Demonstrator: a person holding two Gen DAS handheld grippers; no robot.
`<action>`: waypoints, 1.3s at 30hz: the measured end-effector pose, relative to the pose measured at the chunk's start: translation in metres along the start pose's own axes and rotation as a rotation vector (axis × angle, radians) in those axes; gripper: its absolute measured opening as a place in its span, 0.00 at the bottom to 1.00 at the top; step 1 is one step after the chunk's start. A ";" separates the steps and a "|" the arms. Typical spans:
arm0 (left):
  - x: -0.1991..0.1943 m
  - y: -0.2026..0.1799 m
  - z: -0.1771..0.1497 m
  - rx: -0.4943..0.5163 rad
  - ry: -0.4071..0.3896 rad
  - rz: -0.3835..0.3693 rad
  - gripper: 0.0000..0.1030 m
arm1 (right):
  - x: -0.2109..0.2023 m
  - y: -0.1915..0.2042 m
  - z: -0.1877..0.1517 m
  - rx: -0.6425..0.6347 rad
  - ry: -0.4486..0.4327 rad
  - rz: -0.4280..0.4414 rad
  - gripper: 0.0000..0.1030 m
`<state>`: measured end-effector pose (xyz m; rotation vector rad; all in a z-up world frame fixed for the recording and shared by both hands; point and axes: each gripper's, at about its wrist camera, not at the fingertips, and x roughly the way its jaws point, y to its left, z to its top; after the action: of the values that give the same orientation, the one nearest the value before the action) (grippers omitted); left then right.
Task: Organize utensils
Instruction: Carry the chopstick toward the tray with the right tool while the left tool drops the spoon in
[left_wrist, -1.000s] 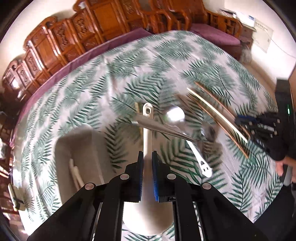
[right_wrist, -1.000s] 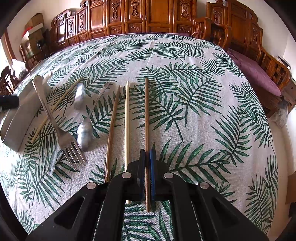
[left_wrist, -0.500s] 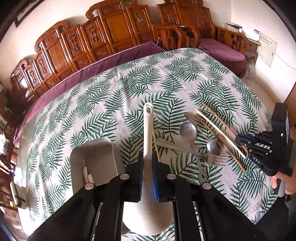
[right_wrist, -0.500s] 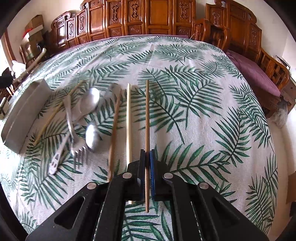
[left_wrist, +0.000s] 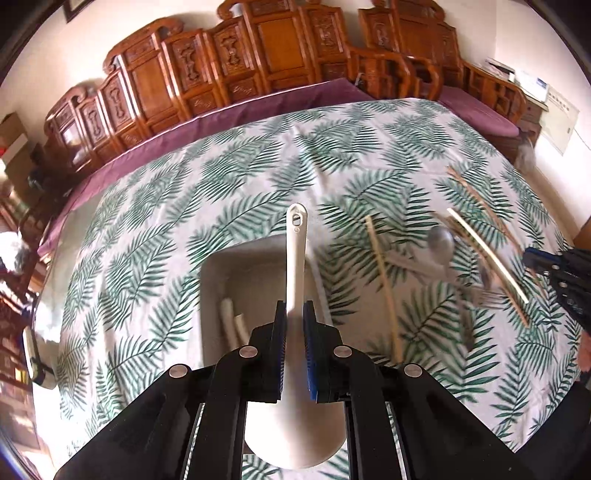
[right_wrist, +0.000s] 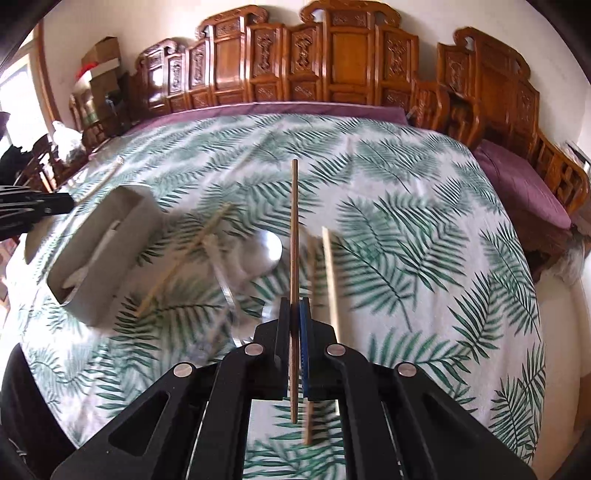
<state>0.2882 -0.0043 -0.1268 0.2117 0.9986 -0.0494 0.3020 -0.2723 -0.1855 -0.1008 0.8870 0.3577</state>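
White rice paddle (left_wrist: 295, 266) clamped in left tool (left_wrist: 294, 347), seemingly over tray (left_wrist: 214, 280).

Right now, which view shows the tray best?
Right wrist: the tray sits whole and unblocked at left, though blurred. In the left wrist view the held white spoon and left gripper cover its middle and near end.

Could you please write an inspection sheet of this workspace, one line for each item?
Surface: table under a palm-leaf cloth.
Job's things: grey tray; white rice paddle; dark chopstick; loose chopsticks, spoon, fork, blurred.
Clutter: nothing seen.
Grippers: left gripper shut on the paddle over the tray; right gripper shut on the dark chopstick.
Cables: nothing seen.
Surroundings: carved wooden chairs, purple cushions.
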 end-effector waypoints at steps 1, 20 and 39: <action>0.001 0.005 -0.001 -0.007 0.001 0.003 0.08 | -0.003 0.006 0.002 -0.010 -0.006 0.007 0.05; 0.001 0.045 -0.029 -0.087 -0.020 -0.043 0.09 | -0.026 0.111 0.022 -0.090 -0.018 0.097 0.06; -0.064 0.095 -0.094 -0.106 -0.182 -0.051 0.08 | 0.017 0.217 0.032 -0.134 0.069 0.147 0.06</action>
<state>0.1887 0.1038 -0.1073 0.0834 0.8229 -0.0610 0.2601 -0.0574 -0.1650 -0.1728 0.9409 0.5538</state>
